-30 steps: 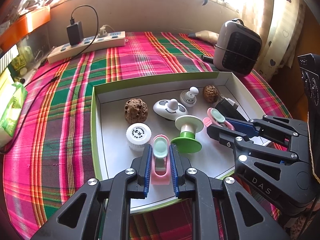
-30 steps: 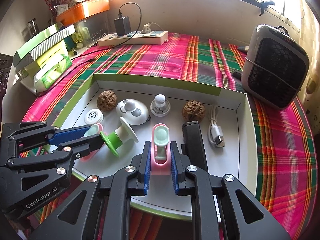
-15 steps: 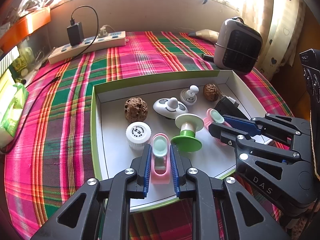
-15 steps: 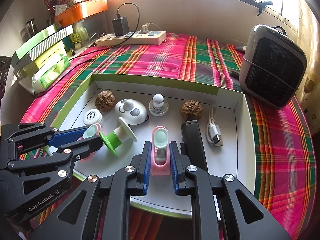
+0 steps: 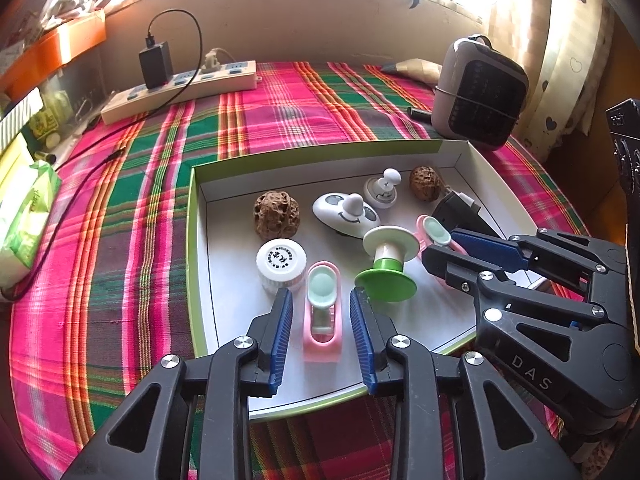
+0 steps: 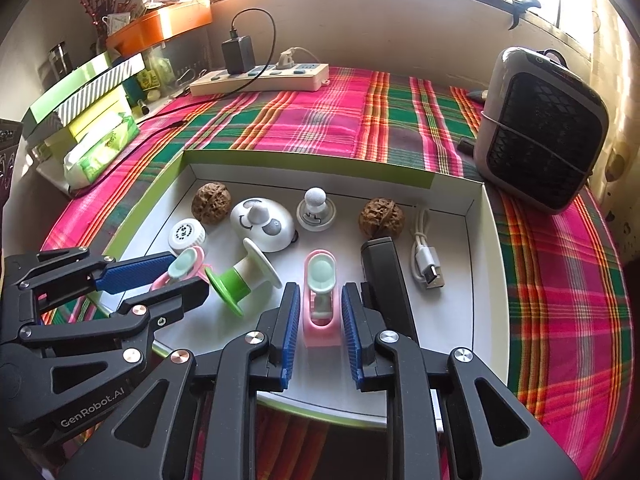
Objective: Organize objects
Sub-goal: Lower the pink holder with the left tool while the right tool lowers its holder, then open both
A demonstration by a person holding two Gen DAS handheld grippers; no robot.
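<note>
**Operator:** Where is the work item, and how will it handle?

**Technician:** There are two. The first pink clip (image 5: 322,312) lies flat on the floor of the tray (image 5: 192,240), lower centre of the left wrist view. It sits just beside the white cap (image 5: 281,258) and the green spool (image 5: 386,276). The second pink clip (image 6: 320,280) lies lower centre of the right wrist view, just beside a black bar (image 6: 384,280). Both appear to be light, rigid moulded plastic with a smooth surface. Expect some slip, and expect the mint pad at the far end to be the softer part. Take hold across the two long pink side walls, at mid-length, not on the mint pad.

**Operator:** State of each gripper?

**Technician:** The left gripper (image 5: 320,296) is released. Its blue pads straddle the first pink clip with tray floor showing on both sides. The right gripper (image 6: 320,292) straddles the second pink clip with its pads very close to the side walls. Whether it clamps or only brackets the clip cannot be told.

**Operator:** Pose?

**Technician:** Both grippers reach in over the near rim, tilted downward, fingers aligned with each clip's long axis. The two tools stand side by side, near each other but apart.
</note>
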